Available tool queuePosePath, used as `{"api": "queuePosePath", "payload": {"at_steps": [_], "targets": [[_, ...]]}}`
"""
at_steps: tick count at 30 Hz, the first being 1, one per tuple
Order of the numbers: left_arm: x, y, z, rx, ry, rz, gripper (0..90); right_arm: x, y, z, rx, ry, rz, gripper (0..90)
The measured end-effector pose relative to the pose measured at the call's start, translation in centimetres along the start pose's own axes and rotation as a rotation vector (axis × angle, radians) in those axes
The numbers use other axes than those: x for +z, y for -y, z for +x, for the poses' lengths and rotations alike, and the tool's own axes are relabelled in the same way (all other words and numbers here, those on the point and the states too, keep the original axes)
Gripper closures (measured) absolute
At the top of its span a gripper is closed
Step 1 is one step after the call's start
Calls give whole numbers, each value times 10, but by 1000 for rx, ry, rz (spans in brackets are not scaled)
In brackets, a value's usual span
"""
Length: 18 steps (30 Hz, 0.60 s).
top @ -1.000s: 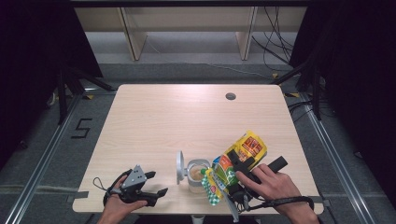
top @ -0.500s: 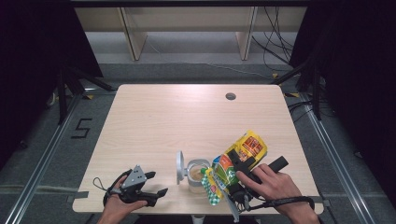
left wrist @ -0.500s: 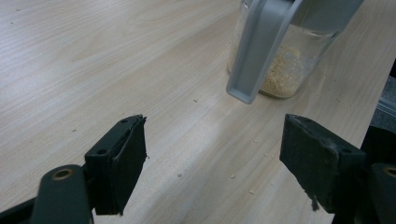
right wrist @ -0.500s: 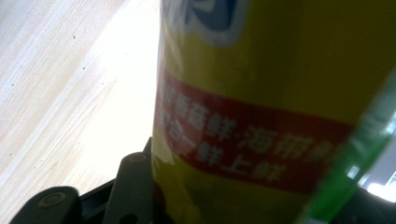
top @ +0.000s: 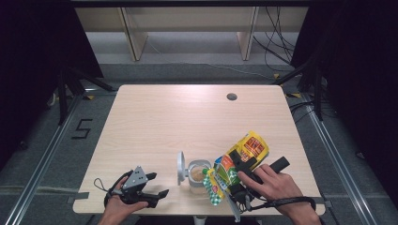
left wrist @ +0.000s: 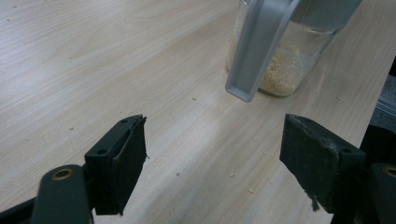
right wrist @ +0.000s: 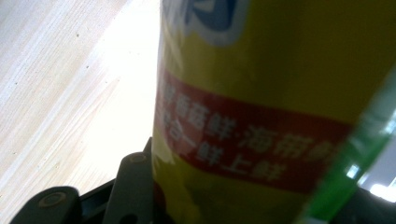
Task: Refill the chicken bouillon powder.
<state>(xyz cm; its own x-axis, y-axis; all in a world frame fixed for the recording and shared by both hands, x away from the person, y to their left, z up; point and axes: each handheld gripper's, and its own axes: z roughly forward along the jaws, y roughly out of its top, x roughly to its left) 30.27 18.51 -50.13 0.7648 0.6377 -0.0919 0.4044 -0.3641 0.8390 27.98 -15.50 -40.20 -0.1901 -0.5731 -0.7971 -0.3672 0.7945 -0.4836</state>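
right hand-held gripper (top: 234,171) clamping yellow pouch (top: 246,150), tilting it over open jar (top: 199,174) for pouring; left hand-held gripper (top: 152,185) resting on tabletop (top: 187,117), jaws apart.

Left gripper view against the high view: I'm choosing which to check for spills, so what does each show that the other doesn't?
The left gripper view alone shows crumbs scattered on the table and the granules through the jar's glass wall. The high view alone shows the yellow bag clamped in the right gripper, tipped at the jar's mouth, plus both hands. Both show the jar, its open grey lid, the table and the open left gripper.
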Motion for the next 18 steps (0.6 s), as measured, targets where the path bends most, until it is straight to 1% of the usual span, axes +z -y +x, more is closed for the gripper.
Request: {"api": "queuePosePath", "payload": {"at_steps": [1, 2, 3, 5, 6, 7, 8, 9, 10, 11, 13, 15, 16, 17, 18], "targets": [[-1, 0, 2, 17, 1, 25, 220, 0, 0, 0, 0, -1, 0, 571], [-1, 0, 2, 17, 0, 27, 220, 1, 0, 0, -5, -1, 0, 571], [-1, 0, 1, 9, 4, 20, 219, 1, 0, 0, -5, 0, 0, 571], [-1, -1, 1, 2, -2, 19, 220, 0, 1, 0, -1, 0, -2, 571], [-1, -1, 1, 2, -2, 19, 220, 0, 1, 0, -1, 0, -2, 571], [-2, 0, 2, 11, -2, 29, 220, 0, 1, -1, -11, 2, -5, 571], [-1, 1, 1, -13, -4, 28, 220, 0, 1, 0, 0, 0, 3, 571], [-1, 0, 1, -16, -1, 21, 220, 0, 1, 0, -6, 2, 1, 571], [-1, 0, 0, -25, -1, 12, 220, 0, 1, 0, -2, 2, 0, 571], [-1, 0, 1, -12, -4, 22, 220, 0, 1, 0, -3, 1, 0, 571], [-2, 0, 1, -6, 2, 24, 220, 0, 1, 0, 3, -4, 5, 571], [-1, 0, 1, -23, -1, 17, 220, 0, 0, 0, 0, -2, 1, 571], [-2, 0, 2, -11, -3, 23, 220, 0, 0, 0, 0, 0, -2, 572], [-1, 0, 1, -20, -1, 18, 220, 1, 1, -2, -33, 5, -12, 571], [-2, 0, 1, -23, 2, 24, 220, 1, 1, -2, -34, 4, -12, 571]]}}
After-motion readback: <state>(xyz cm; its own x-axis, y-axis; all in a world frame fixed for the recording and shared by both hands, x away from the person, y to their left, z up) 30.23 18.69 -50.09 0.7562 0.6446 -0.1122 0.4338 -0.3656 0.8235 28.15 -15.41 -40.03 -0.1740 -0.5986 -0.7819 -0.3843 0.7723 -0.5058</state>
